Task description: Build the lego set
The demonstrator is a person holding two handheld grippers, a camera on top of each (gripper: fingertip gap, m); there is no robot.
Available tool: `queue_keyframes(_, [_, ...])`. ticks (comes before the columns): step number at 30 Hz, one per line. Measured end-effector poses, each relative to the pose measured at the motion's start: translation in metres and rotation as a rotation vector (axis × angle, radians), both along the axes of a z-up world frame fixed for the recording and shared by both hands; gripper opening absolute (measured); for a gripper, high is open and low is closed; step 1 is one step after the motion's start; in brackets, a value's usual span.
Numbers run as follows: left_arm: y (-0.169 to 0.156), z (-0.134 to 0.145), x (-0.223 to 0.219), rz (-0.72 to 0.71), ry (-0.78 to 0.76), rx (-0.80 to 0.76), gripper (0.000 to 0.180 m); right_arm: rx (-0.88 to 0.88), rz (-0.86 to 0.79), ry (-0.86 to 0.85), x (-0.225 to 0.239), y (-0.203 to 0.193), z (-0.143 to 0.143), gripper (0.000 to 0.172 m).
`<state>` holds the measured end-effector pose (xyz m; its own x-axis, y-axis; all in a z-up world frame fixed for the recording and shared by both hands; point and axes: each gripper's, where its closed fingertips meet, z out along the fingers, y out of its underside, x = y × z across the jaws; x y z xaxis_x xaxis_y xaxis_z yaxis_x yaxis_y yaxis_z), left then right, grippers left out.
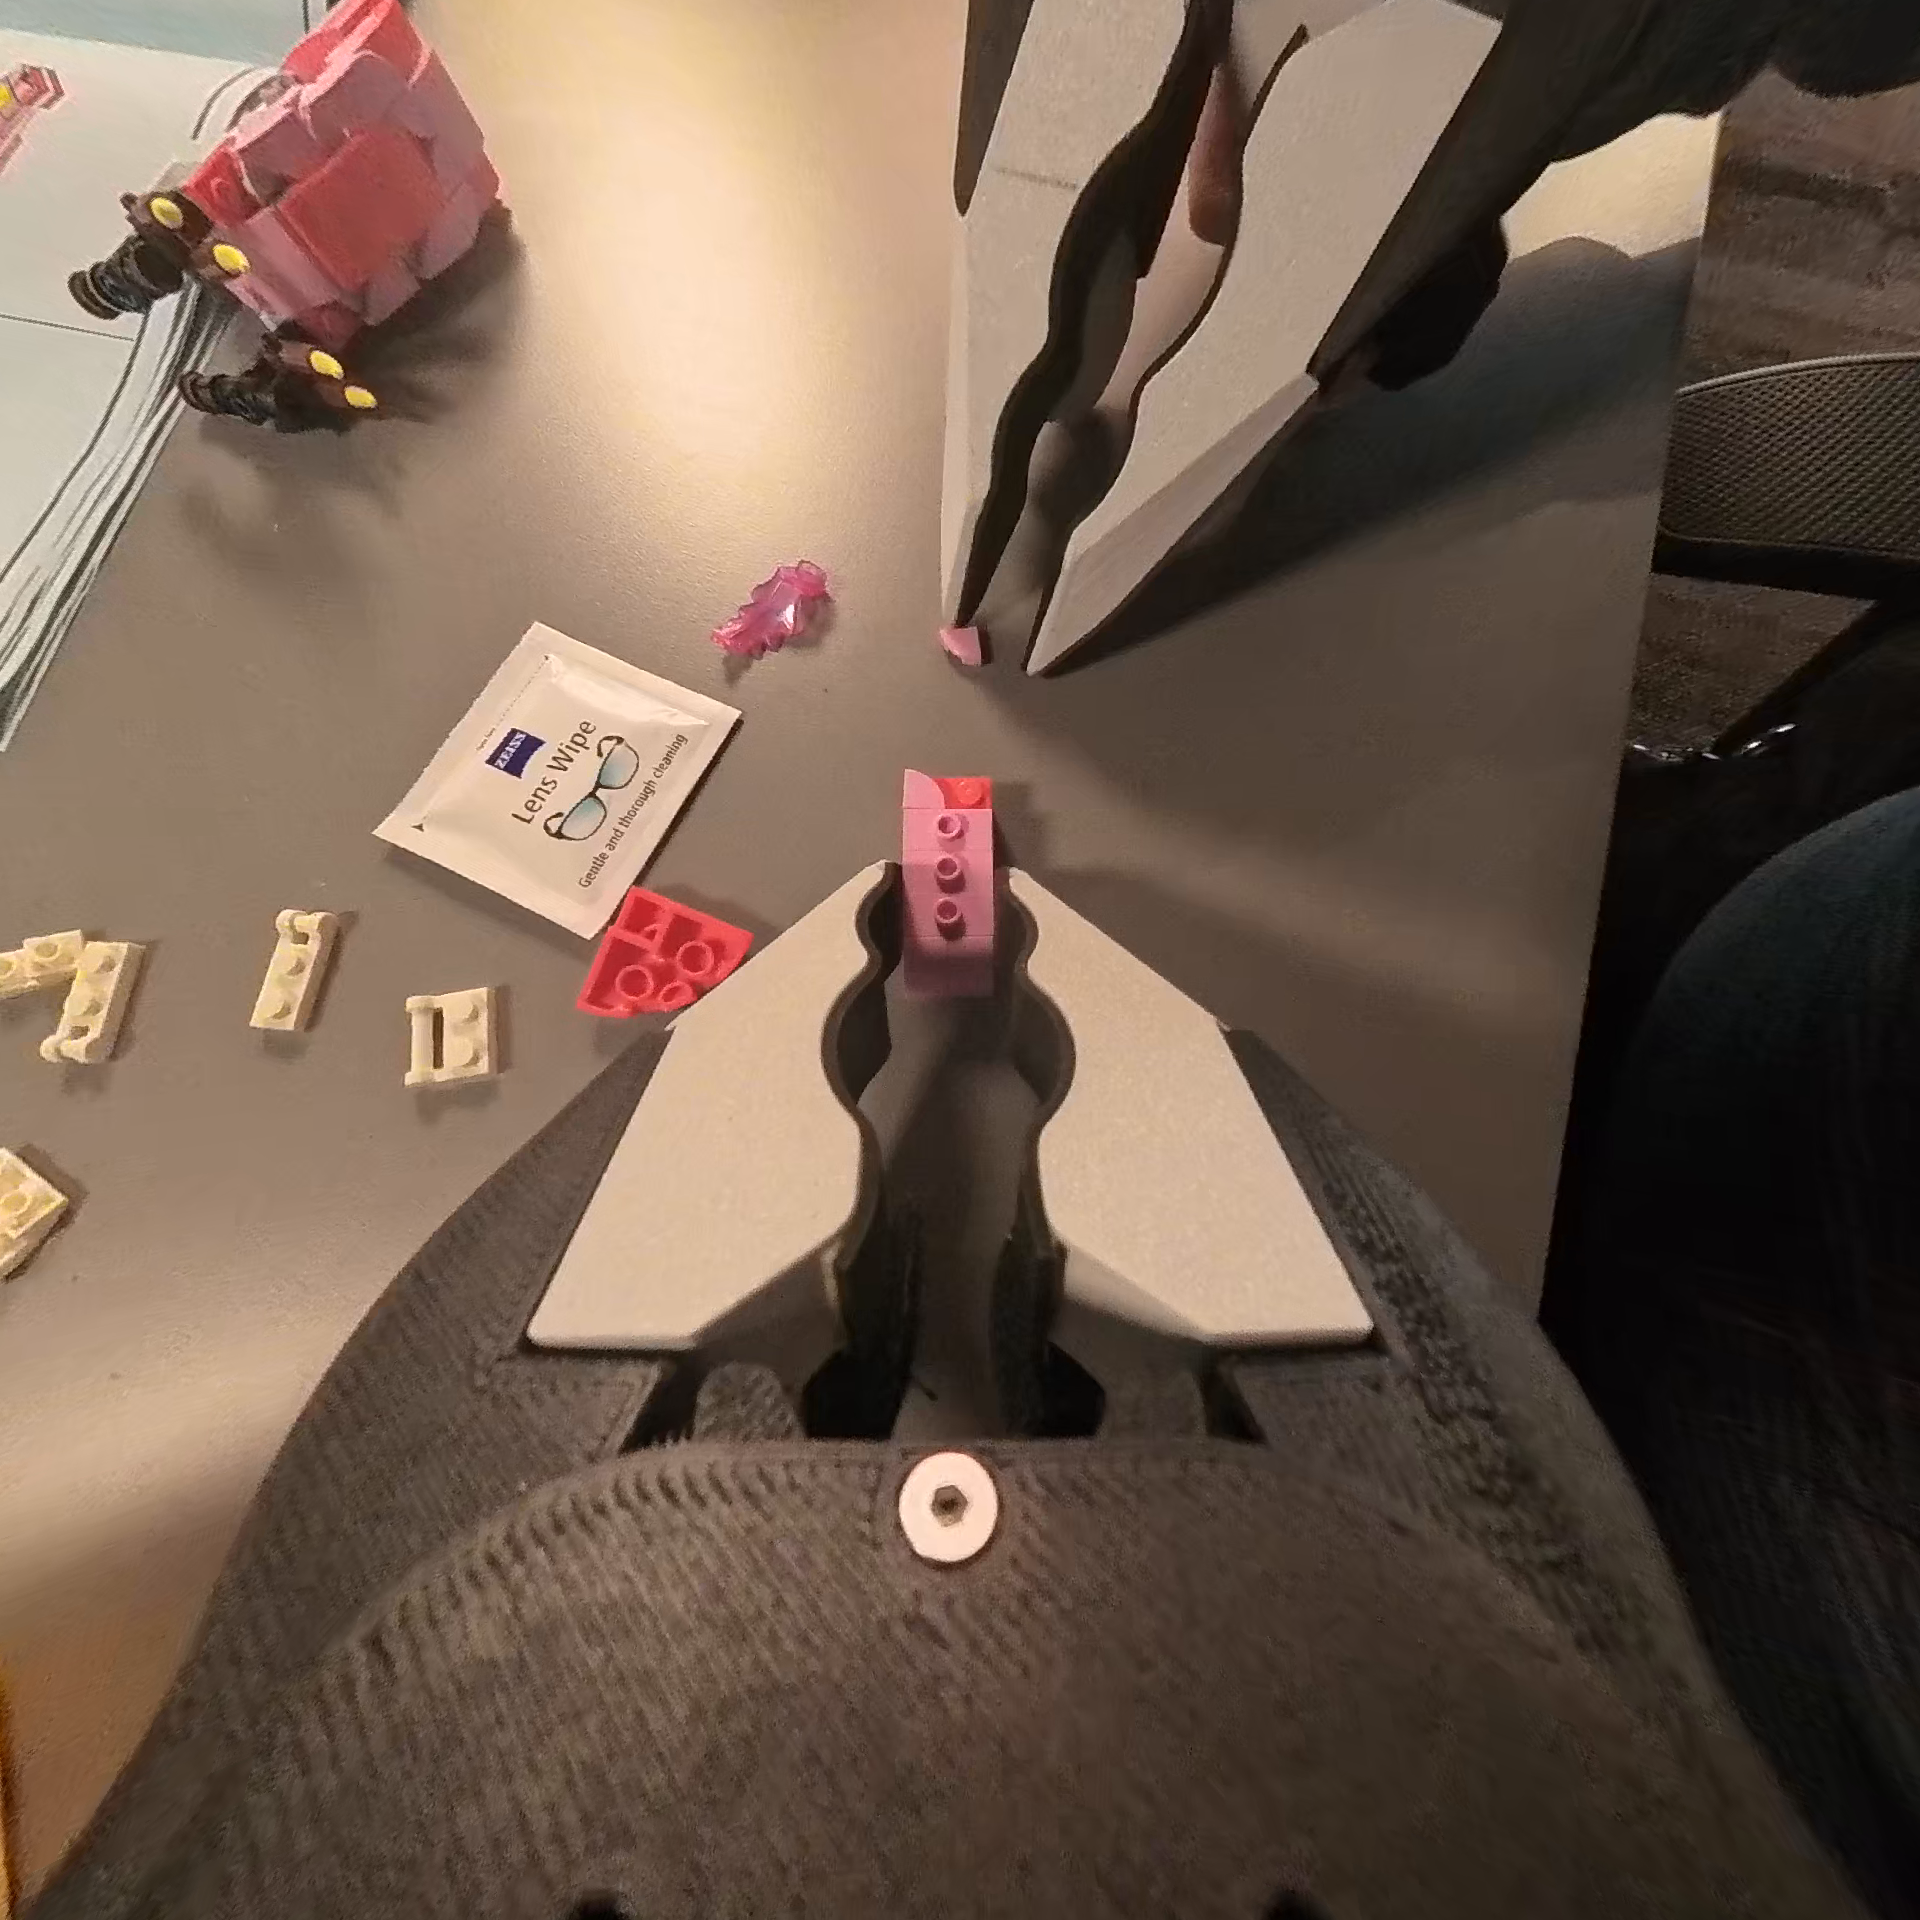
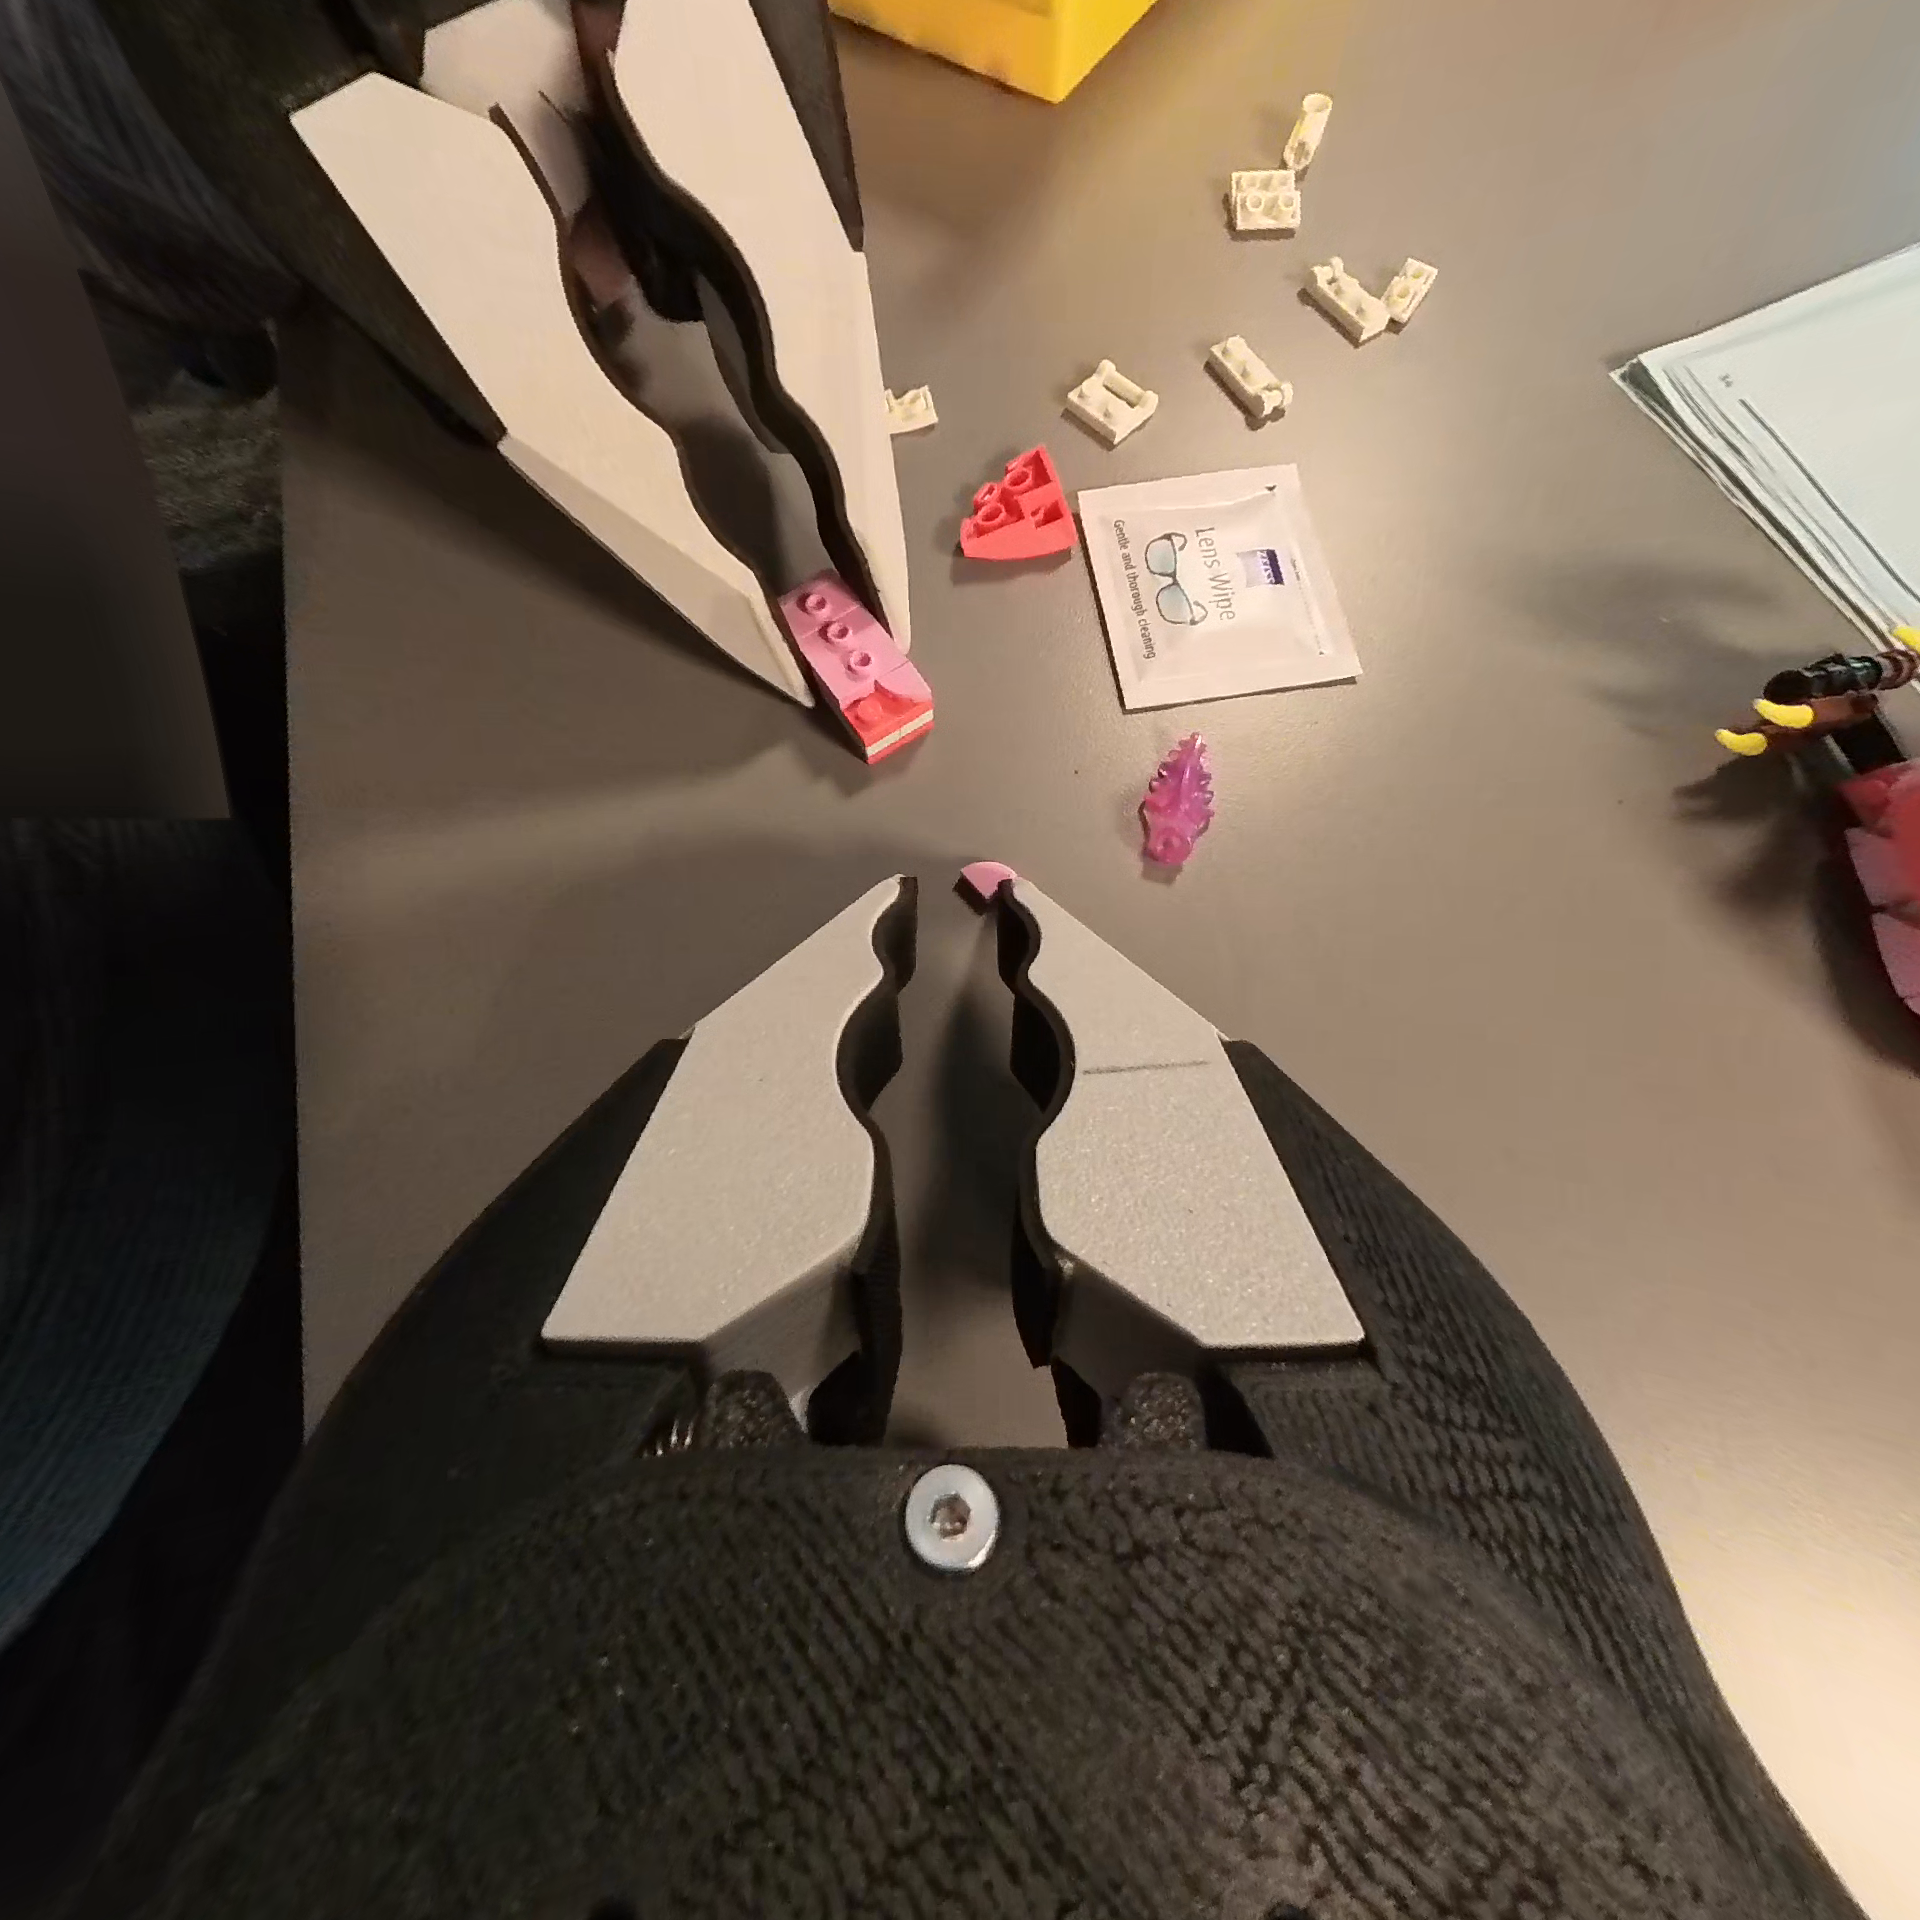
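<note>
Left gripper (image 1: pixel 948 883) jaws clamp pink brick stack (image 1: pixel 951 894) by long sides above counter (image 1: pixel 1299 831); rigid, light, studs up. Right gripper (image 2: pixel 956 883) jaws narrow, nothing held; small pink tile (image 2: pixel 982 879) touches one tip.

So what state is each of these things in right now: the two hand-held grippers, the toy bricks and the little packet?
Left hand-held gripper: shut on the pink brick stack, whose red end sticks out in front.
Right hand-held gripper: jaws slightly apart, gripping nothing.
Small pink piece: on the table, against one fingertip.
Red brick: upside down.
Wipe packet: sealed, flat.
Clear pink piece: loose.
Cream bricks: scattered, unjoined.
Pink-red model: assembled.
</note>
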<state>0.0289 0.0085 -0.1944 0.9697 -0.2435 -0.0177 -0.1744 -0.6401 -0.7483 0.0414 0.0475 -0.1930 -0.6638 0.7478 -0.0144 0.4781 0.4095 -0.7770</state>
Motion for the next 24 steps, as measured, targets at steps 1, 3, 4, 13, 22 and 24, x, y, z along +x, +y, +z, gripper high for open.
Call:
queue_keyframes(1, [-0.0001, 0.0001, -0.0001, 0.001, 0.009, -0.004, 0.016, 0.0, 0.0, 0.0, -0.0001, -0.0001, 0.0, 0.014])
queue_keyframes(3, [-0.0001, 0.0003, -0.0001, 0.001, 0.033, -0.007, 0.016, 0.001, 0.001, 0.001, -0.0002, -0.0001, 0.0, 0.014])
queue_keyframes(4, [-0.0001, 0.0003, -0.0001, 0.002, 0.04, -0.009, 0.016, 0.002, 0.001, 0.002, -0.0003, -0.0001, -0.0001, 0.014])
queue_keyframes(13, [-0.0006, 0.0003, 0.004, -0.008, -0.003, -0.002, 0.016, 0.009, -0.001, 0.007, -0.0004, -0.0004, -0.0002, 0.014])
queue_keyframes(22, [0.0013, 0.0005, 0.0049, -0.016, -0.006, -0.003, 0.016, 0.028, -0.038, 0.018, -0.005, 0.0, -0.0002, 0.014])
queue_keyframes(24, [0.0015, 0.0005, 0.005, -0.015, -0.007, -0.002, 0.016, 0.027, -0.057, 0.014, -0.0048, 0.0003, -0.0003, 0.014])
